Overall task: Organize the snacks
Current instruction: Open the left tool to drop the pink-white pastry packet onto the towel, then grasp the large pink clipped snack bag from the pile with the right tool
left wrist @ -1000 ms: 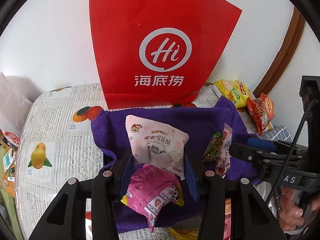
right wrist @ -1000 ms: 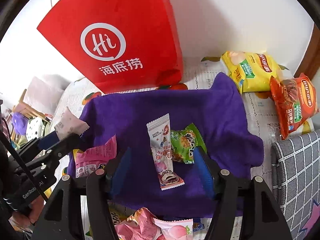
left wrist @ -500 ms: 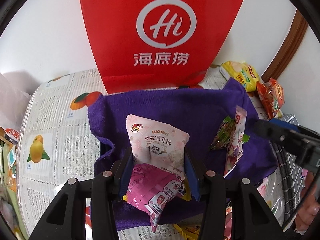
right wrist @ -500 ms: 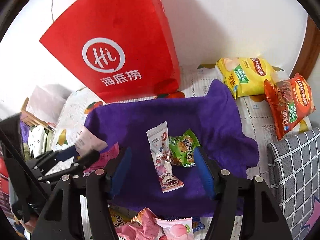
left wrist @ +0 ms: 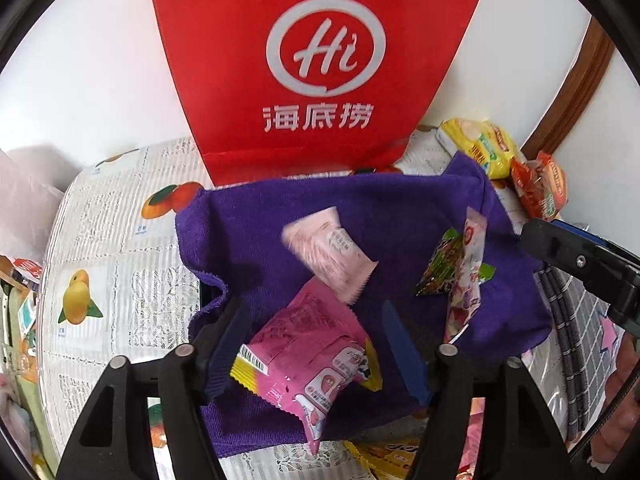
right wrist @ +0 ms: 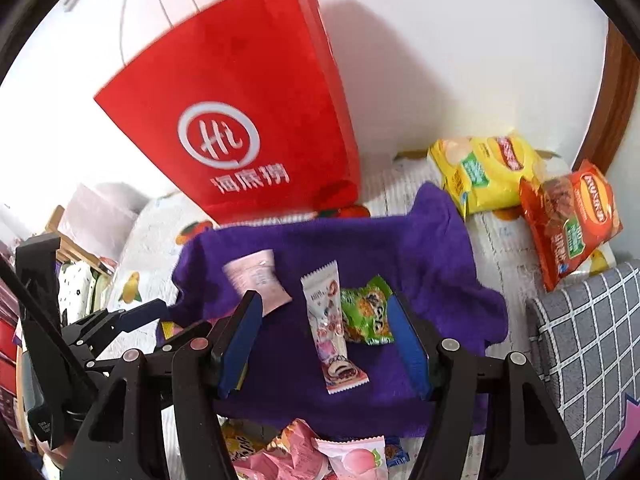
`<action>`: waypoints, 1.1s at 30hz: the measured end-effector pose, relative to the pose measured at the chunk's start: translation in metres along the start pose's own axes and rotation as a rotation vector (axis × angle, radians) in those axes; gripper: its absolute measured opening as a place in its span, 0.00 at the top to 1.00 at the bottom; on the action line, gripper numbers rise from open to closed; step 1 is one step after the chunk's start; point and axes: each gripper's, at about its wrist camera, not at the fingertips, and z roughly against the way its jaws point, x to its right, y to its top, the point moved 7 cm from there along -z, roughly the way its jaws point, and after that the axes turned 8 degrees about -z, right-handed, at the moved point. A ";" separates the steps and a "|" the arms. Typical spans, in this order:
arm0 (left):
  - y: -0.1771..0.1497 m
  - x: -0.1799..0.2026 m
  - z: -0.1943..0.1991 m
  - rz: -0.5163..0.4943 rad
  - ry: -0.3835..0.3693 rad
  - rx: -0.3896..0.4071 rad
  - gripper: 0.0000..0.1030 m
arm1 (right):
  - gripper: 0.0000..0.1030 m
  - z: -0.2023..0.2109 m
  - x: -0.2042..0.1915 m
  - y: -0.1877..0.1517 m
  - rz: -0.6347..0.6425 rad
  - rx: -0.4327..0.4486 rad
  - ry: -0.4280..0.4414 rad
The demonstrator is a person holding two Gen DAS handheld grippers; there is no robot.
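A purple cloth (left wrist: 360, 208) lies on the table, also in the right wrist view (right wrist: 400, 248). A pale pink snack packet (left wrist: 328, 254) is blurred over its middle, free of my left gripper (left wrist: 316, 320), which is open; it also shows in the right wrist view (right wrist: 258, 280). A bright pink packet (left wrist: 308, 356) lies between the left jaws, untouched. A long white packet (right wrist: 330, 328) and a green packet (right wrist: 366, 312) lie on the cloth between the jaws of my open right gripper (right wrist: 326, 328).
A red paper bag (left wrist: 316, 64) stands behind the cloth against the wall. Yellow (right wrist: 484, 168) and orange (right wrist: 568, 216) chip bags lie at the back right. A grey checked cushion (right wrist: 588, 344) is at right. More packets (right wrist: 320, 456) lie at the front edge.
My left gripper opened and let go of the pale pink packet, which dropped forward onto the cloth. Both grippers pulled back and rose a little.
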 end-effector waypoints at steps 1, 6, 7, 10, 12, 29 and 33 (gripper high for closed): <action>0.001 0.000 0.004 0.003 -0.004 0.010 0.33 | 0.38 0.003 -0.001 0.001 0.000 0.011 0.005; 0.004 0.000 0.016 0.014 -0.015 0.040 0.33 | 0.38 0.020 -0.015 0.001 0.019 0.062 0.026; 0.004 0.001 0.020 0.013 -0.015 0.047 0.33 | 0.38 0.022 -0.019 0.000 0.035 0.071 0.015; 0.007 0.002 0.031 0.009 -0.006 0.076 0.33 | 0.38 0.029 -0.031 -0.008 0.079 0.100 -0.003; 0.008 0.002 0.037 0.010 -0.004 0.092 0.33 | 0.38 0.034 -0.035 -0.018 0.079 0.110 0.010; 0.013 0.011 0.083 -0.022 0.034 0.210 0.33 | 0.38 0.048 0.014 -0.132 0.084 0.055 -0.077; 0.013 0.017 0.090 -0.041 0.056 0.221 0.33 | 0.38 0.029 0.007 -0.153 0.118 0.011 -0.056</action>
